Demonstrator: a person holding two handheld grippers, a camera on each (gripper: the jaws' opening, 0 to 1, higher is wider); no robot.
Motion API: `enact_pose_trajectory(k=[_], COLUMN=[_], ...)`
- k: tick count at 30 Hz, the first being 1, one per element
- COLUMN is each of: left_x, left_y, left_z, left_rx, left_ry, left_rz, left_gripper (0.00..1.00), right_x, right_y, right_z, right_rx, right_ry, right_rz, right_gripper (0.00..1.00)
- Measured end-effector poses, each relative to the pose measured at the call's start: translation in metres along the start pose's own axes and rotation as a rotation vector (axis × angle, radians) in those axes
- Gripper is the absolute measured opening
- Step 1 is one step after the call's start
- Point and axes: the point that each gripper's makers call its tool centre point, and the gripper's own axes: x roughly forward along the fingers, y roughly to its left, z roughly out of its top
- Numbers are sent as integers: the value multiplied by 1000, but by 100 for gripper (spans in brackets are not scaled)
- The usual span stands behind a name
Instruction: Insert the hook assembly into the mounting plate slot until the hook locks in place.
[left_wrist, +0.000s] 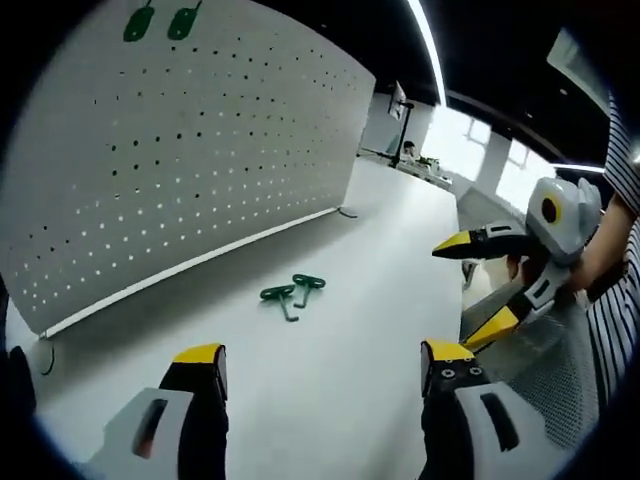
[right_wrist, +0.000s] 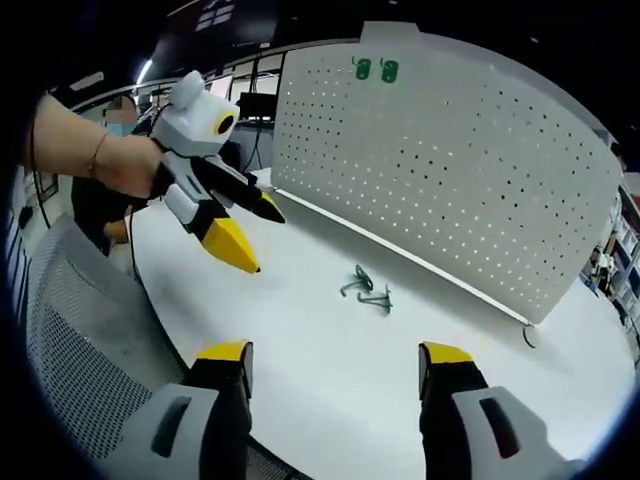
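White table bears two green wire hooks, touching, lying flat.

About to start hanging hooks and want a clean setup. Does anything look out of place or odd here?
Nothing looks damaged or spilled. Two green hooks lie loose and touching on the white table, and two more already hang at the top of the upright pegboard. Both grippers are open and empty.

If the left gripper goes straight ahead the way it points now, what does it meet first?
Probably the two green hooks lying on the white table, which sit ahead between the open fingers of the left gripper. Behind them stands the pegboard. Depth is uncertain.
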Motion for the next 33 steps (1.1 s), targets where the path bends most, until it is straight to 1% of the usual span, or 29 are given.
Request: enact_pose_trajectory(k=[5, 9, 11, 14, 18, 21, 25, 27, 30, 33], left_x=[17, 28, 35, 45, 58, 68, 79, 87, 96, 103], left_y=[4, 10, 15, 21, 24, 29, 34, 35, 36, 37], left_z=[-1, 2, 6, 13, 23, 27, 32, 32, 29, 28], left_rx=[15, 31, 46, 63, 84, 114, 127, 128, 155, 161], left_ry=[23, 31, 33, 35, 34, 45, 45, 53, 75, 84], left_rz=[-29, -48, -52, -64, -79, -88, -95, -105, -114, -121], left_gripper=[75, 72, 72, 68, 64, 61, 55, 54, 50, 46], right_x=[0, 0, 0, 0, 0, 0, -1, -1, -1, -1], right_y=[-1, -1, -1, -2, -3, -4, -7, -7, -8, -8], right_z=[0, -1, -1, -2, -3, -3, -3, -4, -5, -5], right_rx=[6, 7, 9, 8, 11, 11, 14, 16, 13, 12], right_ry=[1, 3, 4, 7, 9, 9, 7, 9, 13, 16], right_rz=[-1, 1, 0, -2, -7, -8, -19, -20, -20, -21], right_gripper=[61, 58, 58, 57, 55, 55, 54, 54, 53, 52])
